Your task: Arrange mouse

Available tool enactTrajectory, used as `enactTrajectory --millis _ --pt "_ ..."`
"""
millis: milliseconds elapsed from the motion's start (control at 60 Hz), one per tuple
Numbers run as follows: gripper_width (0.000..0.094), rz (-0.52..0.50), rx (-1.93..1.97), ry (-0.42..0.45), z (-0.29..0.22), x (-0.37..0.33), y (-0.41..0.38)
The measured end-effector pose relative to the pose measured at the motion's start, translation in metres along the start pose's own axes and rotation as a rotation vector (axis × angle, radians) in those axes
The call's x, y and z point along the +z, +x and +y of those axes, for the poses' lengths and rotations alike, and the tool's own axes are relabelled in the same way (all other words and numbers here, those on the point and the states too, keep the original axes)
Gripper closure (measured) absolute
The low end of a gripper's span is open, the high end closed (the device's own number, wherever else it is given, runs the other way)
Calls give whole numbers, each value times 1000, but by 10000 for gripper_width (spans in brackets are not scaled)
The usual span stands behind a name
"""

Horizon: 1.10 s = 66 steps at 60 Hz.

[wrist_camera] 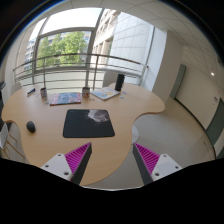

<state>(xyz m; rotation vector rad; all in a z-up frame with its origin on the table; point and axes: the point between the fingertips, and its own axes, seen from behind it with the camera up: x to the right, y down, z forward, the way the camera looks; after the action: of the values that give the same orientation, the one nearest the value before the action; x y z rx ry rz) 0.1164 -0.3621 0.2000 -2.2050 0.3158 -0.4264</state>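
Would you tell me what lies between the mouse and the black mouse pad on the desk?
Only bare desk, in the gripper view: the mouse sits apart from the mouse pad. The open gripper holds nothing.

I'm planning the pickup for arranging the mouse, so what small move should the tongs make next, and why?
Probably move forward and left toward the mouse. The tongs are open and empty, well short of it, and it lies on the desk off to the left of the black mouse pad, not on it. Closing that gap comes before any grasp.
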Motion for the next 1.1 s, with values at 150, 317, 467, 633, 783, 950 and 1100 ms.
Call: enactTrajectory --millis 150,317,467,633,783,950,1100 --pt "91 -29 -30 -56 34 4 -24" --pt "93 -158 -48 -123 94 18 -121" --pt "90 -292 -44 -146 105 34 -242" --pt "88 -393 -88 -84 73 73 -381" --pt "91 -430 -119 -47 46 117 -467" --pt "89 -418 -151 -51 26 162 -511" --pt "102 -398 -140 -29 -1 197 -520"
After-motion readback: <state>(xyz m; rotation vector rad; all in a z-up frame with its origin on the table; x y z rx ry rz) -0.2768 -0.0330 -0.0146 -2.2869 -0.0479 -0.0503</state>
